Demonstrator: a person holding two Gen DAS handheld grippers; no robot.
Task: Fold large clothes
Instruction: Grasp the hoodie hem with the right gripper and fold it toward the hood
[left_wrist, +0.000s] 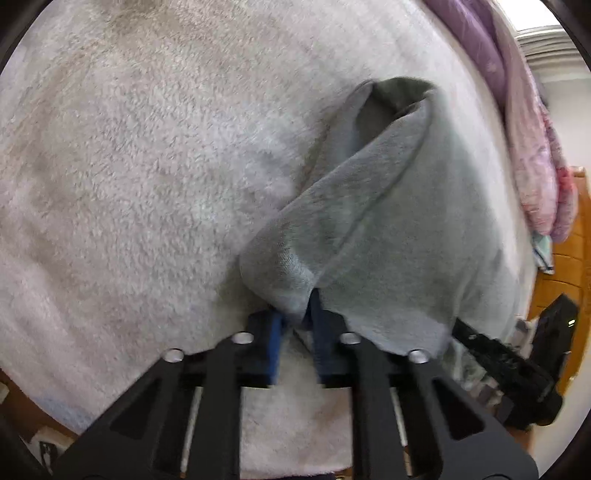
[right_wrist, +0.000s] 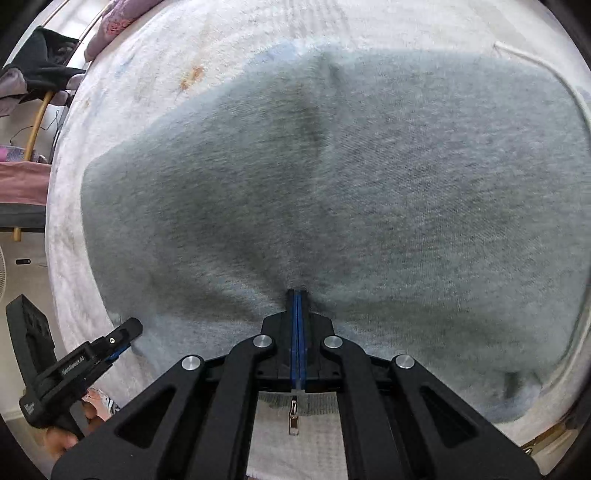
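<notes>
We have the large grey fleece garment spread across the pale fluffy towel-like cover that lies over the work surface, and both tools grip its near edge. The cover gives the cloth a soft, grippy bed, which is probably why the body of the garment lies broad and fairly flat in the right wrist view instead of sliding about.

Our right gripper has its blue-padded fingers pressed fully together on the hem, with the cloth puckering into the pinch and a small metal zip pull hanging just below. We hold it there because that point anchors one end of the edge we mean to carry over.

Our left gripper has its jaws closed down to a narrow gap on a bunched corner of the same garment. The fabric rises from that pinch as a twisted, open-ended tube, likely a sleeve or cuff, though motion blur keeps us from being sure. Holding it by the end lets the loose part hang free of the cover so it can be laid inward without dragging.

In the right wrist view the left gripper shows at the lower left, beside the garment's edge, so our two grips sit well apart along the near side. We judge the fold is only beginning: the body is still one open layer. A pink and purple quilt hangs beyond the cover's far edge, clear of the work.
</notes>
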